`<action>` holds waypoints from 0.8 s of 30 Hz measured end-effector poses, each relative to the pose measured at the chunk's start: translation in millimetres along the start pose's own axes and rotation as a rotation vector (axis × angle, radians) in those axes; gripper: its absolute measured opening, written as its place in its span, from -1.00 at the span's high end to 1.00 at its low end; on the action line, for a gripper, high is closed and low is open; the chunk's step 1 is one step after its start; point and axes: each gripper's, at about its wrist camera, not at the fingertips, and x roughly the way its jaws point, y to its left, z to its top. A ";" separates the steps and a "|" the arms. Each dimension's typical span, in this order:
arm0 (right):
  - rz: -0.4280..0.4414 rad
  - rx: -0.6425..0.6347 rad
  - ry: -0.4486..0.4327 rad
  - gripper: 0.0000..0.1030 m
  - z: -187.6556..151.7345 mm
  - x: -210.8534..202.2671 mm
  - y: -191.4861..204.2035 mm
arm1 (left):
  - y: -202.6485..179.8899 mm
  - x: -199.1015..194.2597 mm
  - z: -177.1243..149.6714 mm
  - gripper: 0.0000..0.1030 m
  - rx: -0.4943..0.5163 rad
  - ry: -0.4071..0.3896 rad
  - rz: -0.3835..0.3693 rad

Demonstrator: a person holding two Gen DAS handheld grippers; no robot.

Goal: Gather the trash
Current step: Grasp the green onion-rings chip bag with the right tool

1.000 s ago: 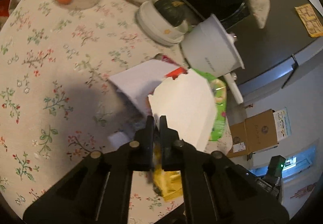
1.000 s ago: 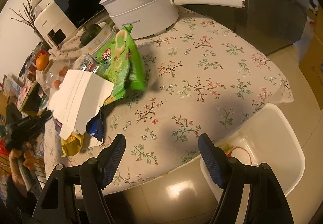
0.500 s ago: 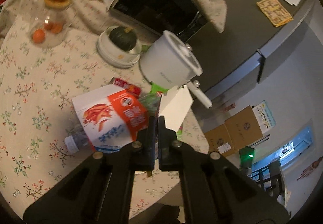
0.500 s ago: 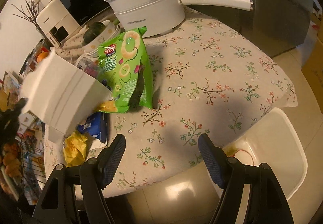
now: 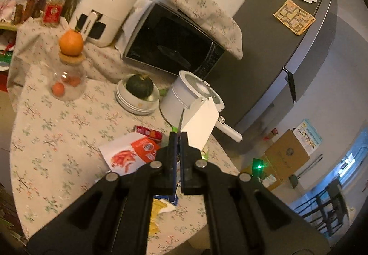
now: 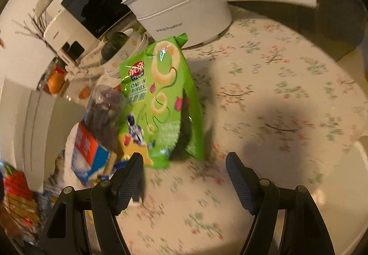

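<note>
My left gripper (image 5: 178, 137) is shut on a white paper bag (image 5: 201, 126) and holds it up above the floral table (image 5: 53, 130). The bag also fills the left edge of the right wrist view (image 6: 39, 121). A white and orange snack packet (image 5: 130, 153), a red wrapper (image 5: 148, 131) and yellow wrappers (image 5: 158, 211) lie on the table below. My right gripper (image 6: 185, 168) is open and empty, low over the table. A green onion rings bag (image 6: 163, 103) lies just ahead of it, beside a blue and orange packet (image 6: 88, 149).
A white pot with a long handle (image 6: 184, 11), stacked bowls with a green squash (image 5: 139, 90), a glass jar topped by an orange (image 5: 70, 70), a microwave (image 5: 170, 47) and an air fryer (image 5: 103, 11) stand at the back. A white bin (image 6: 358, 190) stands past the table edge.
My left gripper has lifted the white paper bag off the pile, uncovering the snack packet. My right gripper has moved forward, closer to the green onion rings bag.
</note>
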 end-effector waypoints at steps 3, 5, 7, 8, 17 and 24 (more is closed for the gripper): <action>0.036 0.049 0.011 -0.47 4.8 20.3 0.4 | 1.0 1.1 -1.1 0.95 0.004 0.001 0.010; 0.042 0.063 0.023 -0.45 6.5 31.6 1.6 | 1.9 1.9 -1.9 0.95 0.005 0.004 0.018; 0.040 0.071 0.032 -0.36 6.2 42.7 4.9 | 4.3 4.7 -2.5 0.95 0.002 0.009 0.027; 0.045 0.076 0.035 -0.32 6.0 46.8 6.5 | 4.9 4.2 -3.0 0.95 -0.002 0.009 0.030; 0.088 0.053 -0.003 0.72 8.7 37.2 23.8 | 6.2 2.1 -2.5 0.95 -0.014 -0.008 0.043; 0.043 -0.029 -0.097 0.80 13.0 -10.3 28.1 | 4.7 1.8 -3.5 0.95 -0.018 -0.014 0.037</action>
